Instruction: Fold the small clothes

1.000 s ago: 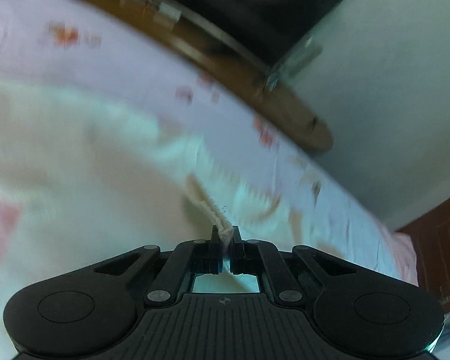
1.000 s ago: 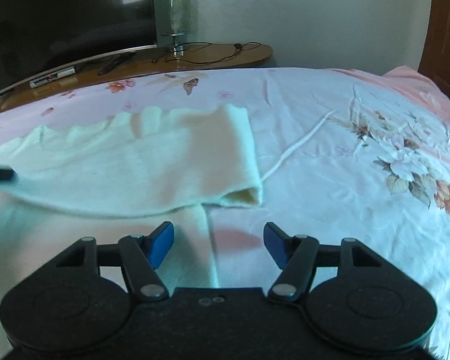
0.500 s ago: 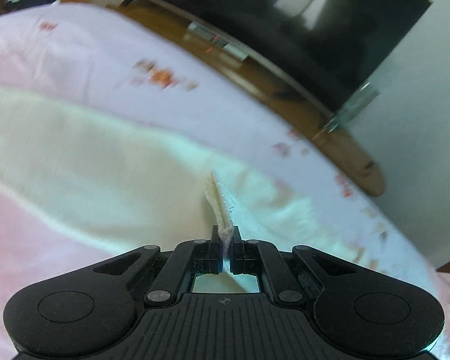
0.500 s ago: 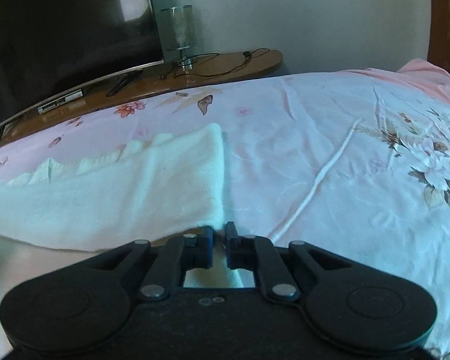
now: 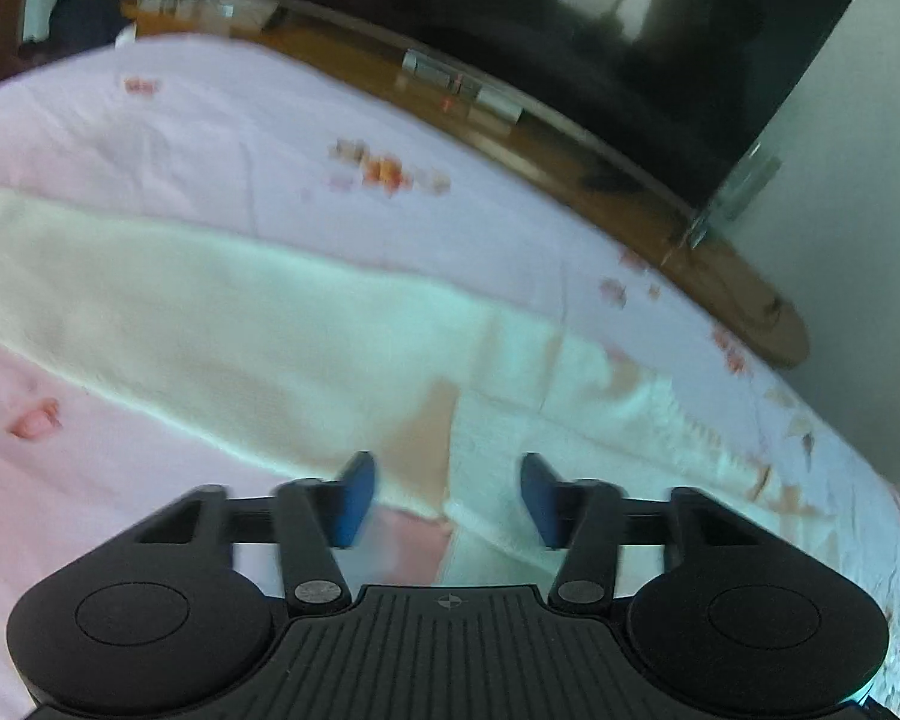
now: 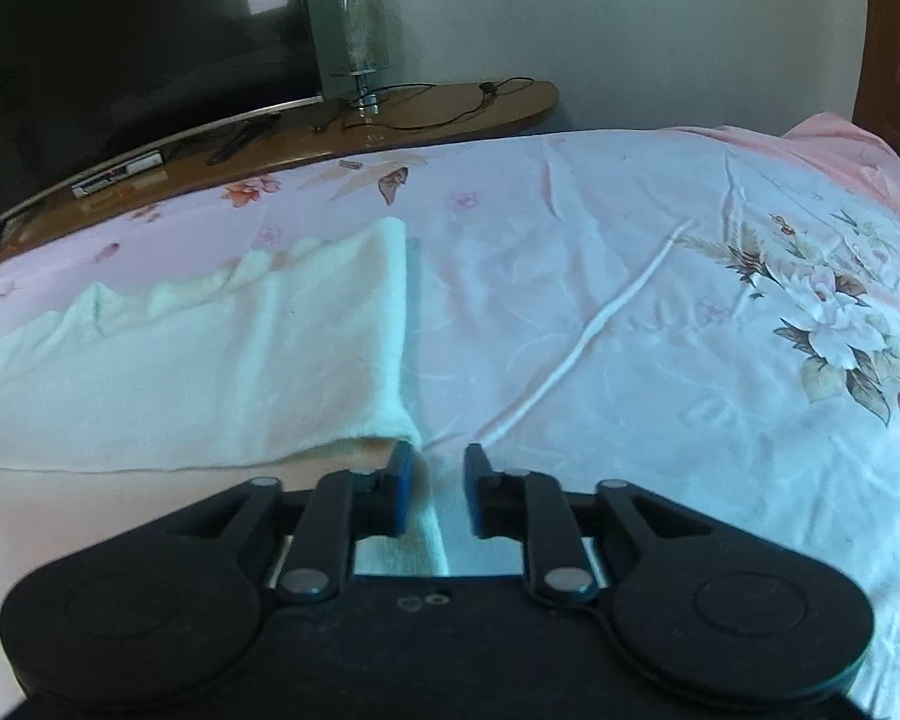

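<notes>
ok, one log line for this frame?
left gripper open, over cream garment | right gripper open at garment corner | bedsheet underneath

Soft daylight all over, cool and a bit bluish on the bed [image 6: 630,276], and the TV [image 5: 570,24] throws back a pale window reflection in the left wrist view. That left view is smeared with motion blur, flower prints and the cloth [image 5: 240,324] gone mushy, while the right wrist view is crisp, down to the sheet's creases and the lamp [image 6: 357,42]. Fisheye bending curves the shelf [image 6: 450,108] and darkens the corners in both.
</notes>
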Demonstrator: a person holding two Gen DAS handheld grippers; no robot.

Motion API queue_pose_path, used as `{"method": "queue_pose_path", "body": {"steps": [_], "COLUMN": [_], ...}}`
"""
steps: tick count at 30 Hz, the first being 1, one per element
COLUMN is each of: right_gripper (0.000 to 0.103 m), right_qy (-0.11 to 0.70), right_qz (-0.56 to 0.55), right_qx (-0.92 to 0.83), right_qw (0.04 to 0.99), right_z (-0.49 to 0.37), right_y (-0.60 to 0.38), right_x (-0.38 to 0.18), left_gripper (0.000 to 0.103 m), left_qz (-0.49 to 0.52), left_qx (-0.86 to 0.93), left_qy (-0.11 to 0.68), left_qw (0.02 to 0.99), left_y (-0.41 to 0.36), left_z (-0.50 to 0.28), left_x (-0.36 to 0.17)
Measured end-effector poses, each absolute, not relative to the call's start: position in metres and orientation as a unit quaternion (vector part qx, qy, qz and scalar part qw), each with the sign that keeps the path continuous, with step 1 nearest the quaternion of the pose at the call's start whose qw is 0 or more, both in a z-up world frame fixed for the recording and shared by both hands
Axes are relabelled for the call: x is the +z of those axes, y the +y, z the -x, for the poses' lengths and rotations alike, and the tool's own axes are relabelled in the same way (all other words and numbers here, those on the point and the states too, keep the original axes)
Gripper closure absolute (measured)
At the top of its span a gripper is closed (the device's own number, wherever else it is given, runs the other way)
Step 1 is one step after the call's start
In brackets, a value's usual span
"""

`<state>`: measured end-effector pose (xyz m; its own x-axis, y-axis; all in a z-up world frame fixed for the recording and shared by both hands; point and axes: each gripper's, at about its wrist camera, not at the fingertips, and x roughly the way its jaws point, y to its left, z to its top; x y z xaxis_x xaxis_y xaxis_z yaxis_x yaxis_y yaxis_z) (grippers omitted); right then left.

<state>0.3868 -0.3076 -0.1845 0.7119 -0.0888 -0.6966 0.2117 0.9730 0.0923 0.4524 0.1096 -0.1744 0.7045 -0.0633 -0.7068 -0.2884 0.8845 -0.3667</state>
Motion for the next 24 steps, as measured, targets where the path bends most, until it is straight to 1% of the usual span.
{"method": "queue_pose_path", "body": {"steps": [3, 4, 5, 7, 9, 11, 15, 16, 18, 19, 20, 22, 24], "right_gripper": [0.071, 0.065, 0.053, 0.039, 0.04, 0.043, 0.043, 0.046, 0.07, 0.095, 0.095, 0.095, 0.097], "right_qy": [0.361, 0.358, 0.354, 0.345, 0.346, 0.35, 0.352, 0.353, 0.36, 0.365, 0.362, 0.354, 0.344], "right_qz": [-0.089, -0.089, -0.093, -0.099, -0.097, -0.103, -0.131, -0.133, -0.143, -0.156, -0.164, -0.134, -0.129], "right_qx": [-0.083, -0.084, -0.084, -0.077, -0.068, -0.065, -0.061, -0.057, -0.042, -0.034, -0.034, -0.058, -0.061], "right_qw": [0.924, 0.926, 0.927, 0.93, 0.931, 0.929, 0.925, 0.924, 0.921, 0.917, 0.917, 0.924, 0.928], "right_z": [-0.387, -0.393, -0.402, -0.423, -0.446, -0.468, -0.506, -0.516, -0.529, -0.533, -0.532, -0.528, -0.526], "right_y": [-0.312, -0.314, -0.315, -0.317, -0.317, -0.318, -0.325, -0.326, -0.328, -0.33, -0.332, -0.334, -0.338], "right_x": [-0.178, -0.177, -0.176, -0.175, -0.178, -0.184, -0.195, -0.198, -0.203, -0.206, -0.207, -0.211, -0.216], "left_gripper": [0.049, 0.049, 0.049, 0.049, 0.049, 0.049, 0.049, 0.049, 0.049, 0.049, 0.049, 0.049, 0.049], "left_qz": [0.213, 0.211, 0.208, 0.194, 0.18, 0.17, 0.152, 0.152, 0.145, 0.141, 0.138, 0.124, 0.104], "left_qx": [0.036, 0.029, 0.024, 0.012, 0.005, 0.012, 0.018, 0.019, 0.019, 0.02, 0.019, 0.021, 0.026], "left_qy": [0.378, 0.381, 0.383, 0.39, 0.402, 0.407, 0.396, 0.396, 0.395, 0.395, 0.394, 0.39, 0.386], "left_qw": [0.9, 0.9, 0.9, 0.9, 0.898, 0.897, 0.905, 0.905, 0.907, 0.908, 0.908, 0.912, 0.916], "left_y": [0.098, 0.092, 0.087, 0.073, 0.062, 0.057, 0.048, 0.048, 0.046, 0.045, 0.044, 0.041, 0.035], "left_z": [-0.46, -0.465, -0.469, -0.479, -0.49, -0.497, -0.499, -0.5, -0.5, -0.499, -0.499, -0.499, -0.499], "left_x": [-0.167, -0.168, -0.17, -0.178, -0.191, -0.201, -0.202, -0.201, -0.201, -0.201, -0.202, -0.204, -0.206]}}
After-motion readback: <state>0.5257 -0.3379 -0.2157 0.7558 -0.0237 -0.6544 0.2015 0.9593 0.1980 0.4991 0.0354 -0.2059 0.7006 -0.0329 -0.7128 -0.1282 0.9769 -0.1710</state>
